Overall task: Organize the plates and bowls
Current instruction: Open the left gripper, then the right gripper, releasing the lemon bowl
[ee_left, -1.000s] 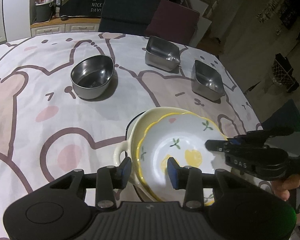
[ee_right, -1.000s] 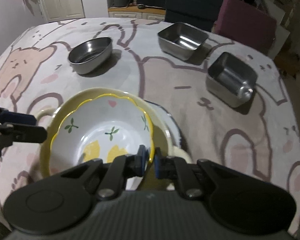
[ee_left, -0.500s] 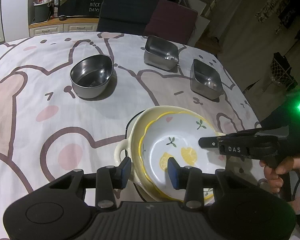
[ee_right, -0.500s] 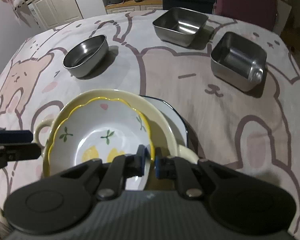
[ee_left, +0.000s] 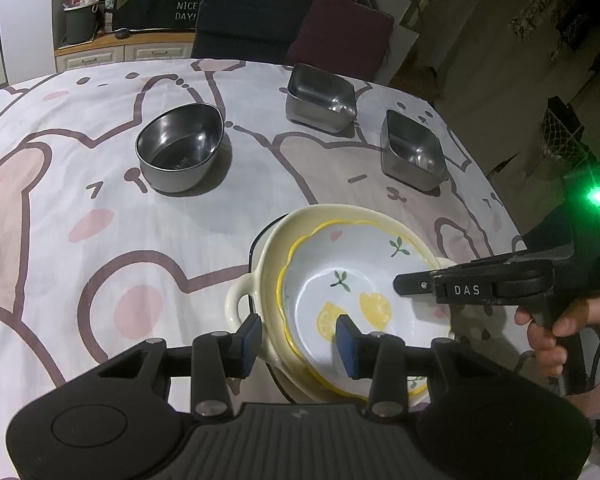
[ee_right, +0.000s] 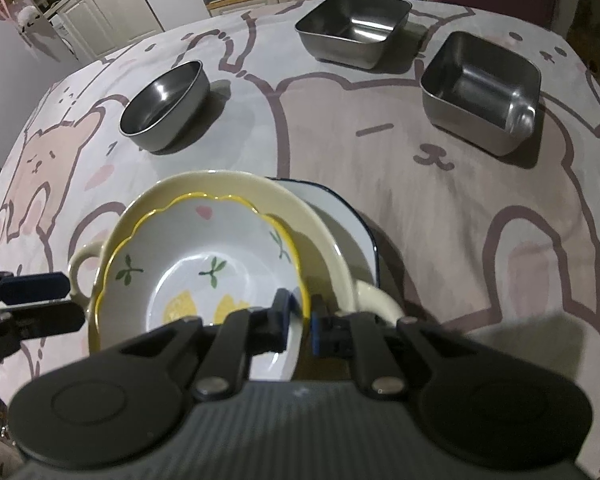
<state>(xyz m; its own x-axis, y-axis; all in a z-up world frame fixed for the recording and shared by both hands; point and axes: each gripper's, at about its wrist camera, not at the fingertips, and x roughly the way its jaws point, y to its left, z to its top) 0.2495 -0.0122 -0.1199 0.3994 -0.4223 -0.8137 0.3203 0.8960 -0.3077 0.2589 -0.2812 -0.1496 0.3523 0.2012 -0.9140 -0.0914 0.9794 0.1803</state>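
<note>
A white lemon-print bowl [ee_left: 352, 280] [ee_right: 204, 264] with a wavy yellow rim sits inside a cream two-handled bowl [ee_left: 272, 256] [ee_right: 228, 188], which rests on a dark-rimmed white plate [ee_right: 340, 216]. My right gripper [ee_right: 300, 312] is shut on the lemon bowl's near rim; it shows from the side in the left wrist view [ee_left: 412, 284]. My left gripper [ee_left: 298, 340] is open, its jaws straddling the stacked bowls' near-left rim without clamping. The left gripper's fingers [ee_right: 32, 284] show at the left edge of the right wrist view.
A round steel bowl [ee_left: 180, 148] [ee_right: 164, 104] stands at the far left. Two square steel containers [ee_left: 320, 98] [ee_left: 414, 156] stand at the far right, also in the right wrist view [ee_right: 352, 28] [ee_right: 480, 88]. Chairs stand behind the table.
Both grippers have pulled back and risen slightly. The lemon bowl has shifted a little toward the near side of the cream bowl. The jaws keep their states.
</note>
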